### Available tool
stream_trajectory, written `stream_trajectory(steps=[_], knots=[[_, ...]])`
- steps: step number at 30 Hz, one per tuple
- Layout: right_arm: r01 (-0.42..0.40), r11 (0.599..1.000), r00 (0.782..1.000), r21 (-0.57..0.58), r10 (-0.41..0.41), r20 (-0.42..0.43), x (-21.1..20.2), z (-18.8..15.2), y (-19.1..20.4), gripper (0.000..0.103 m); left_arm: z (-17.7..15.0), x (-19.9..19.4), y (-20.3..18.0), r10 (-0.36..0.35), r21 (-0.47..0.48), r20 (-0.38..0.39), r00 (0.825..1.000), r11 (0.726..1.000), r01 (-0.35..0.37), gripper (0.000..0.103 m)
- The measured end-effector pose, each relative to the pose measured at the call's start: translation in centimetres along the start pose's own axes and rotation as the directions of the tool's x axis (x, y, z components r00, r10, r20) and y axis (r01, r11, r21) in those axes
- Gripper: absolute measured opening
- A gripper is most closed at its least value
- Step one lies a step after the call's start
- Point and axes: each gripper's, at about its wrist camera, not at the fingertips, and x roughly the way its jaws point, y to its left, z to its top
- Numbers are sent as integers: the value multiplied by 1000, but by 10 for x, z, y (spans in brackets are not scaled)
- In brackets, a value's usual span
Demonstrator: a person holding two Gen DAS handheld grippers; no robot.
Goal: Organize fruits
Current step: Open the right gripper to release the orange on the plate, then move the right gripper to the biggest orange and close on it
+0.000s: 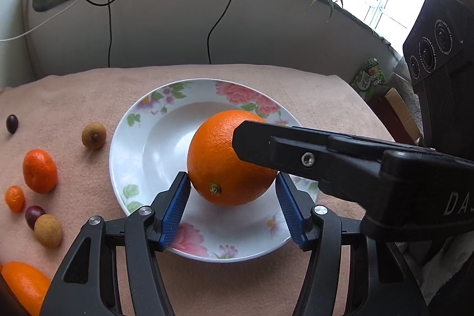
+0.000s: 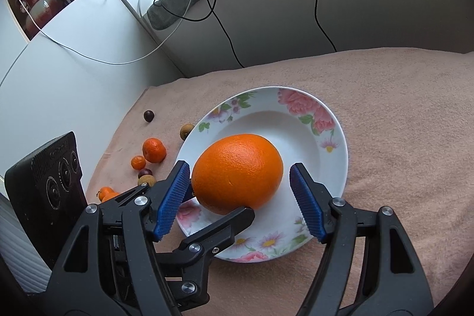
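1. You are on the first placement: the orange (image 1: 232,157) sits in the well of the plate (image 1: 130,156), toward its near side, and nothing else is on the plate.
2. Your left gripper (image 1: 234,197) straddles the orange with its blue pads (image 1: 176,211) spread. In the left view the left pad looks to be touching the peel or just off it, and the right pad stands a little clear, so this does not read as a firm pinch.
3. Your right gripper (image 2: 240,197) also frames the orange, with its pads (image 2: 173,202) spread wide. In the right view there is a clear gap on the right side, while the left pad is close to the peel.
4. One finger of the right gripper crosses in front of the orange in the left view, so the two tools are crowded over the same fruit.
5. I judge the orange as delivered; the next move calls for drawing both grippers back without nudging it, since a round fruit can roll in the well.
6. Then go left for the loose fruit on the cloth (image 1: 266,79): the mandarin (image 1: 40,171), kumquat (image 1: 14,198), two longans (image 1: 94,135), two dark grapes (image 1: 11,123) and another orange fruit (image 1: 25,285) at the near left edge.
7. Take the small ones with a narrow, gentle close.
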Motion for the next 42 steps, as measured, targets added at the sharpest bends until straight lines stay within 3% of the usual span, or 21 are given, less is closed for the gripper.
stream_trajectory(steps=[8, 19, 24, 25, 27, 32, 42], knots=[[56, 998, 998, -19, -55, 39, -14, -5, 6, 76, -1, -14, -10, 28, 29, 40, 999, 999, -29, 60], [64, 998, 994, -26, -62, 92, -30, -14, 18, 76, -19, -42, 6, 57, 3, 63, 996, 998, -57, 61], [82, 993, 992, -87, -73, 102, -32, -19, 35, 77, -28, -64, 16, 80, -17, 95, 992, 997, -79, 65], [85, 991, 992, -100, -75, 101, -32, -21, 39, 77, -30, -68, 18, 90, -21, 101, 991, 996, -88, 66], [87, 989, 992, -123, -76, 97, -31, -23, 47, 88, -32, -77, 22, 108, -29, 111, 988, 994, -106, 68], [103, 977, 992, -187, -88, 88, -27, -31, 67, 88, -42, -98, 34, 157, -48, 132, 979, 987, -152, 76], [64, 950, 998, -304, -61, 21, -8, -49, 110, 88, -75, -129, 76, 247, -148, 108, 963, 962, -230, 76]])
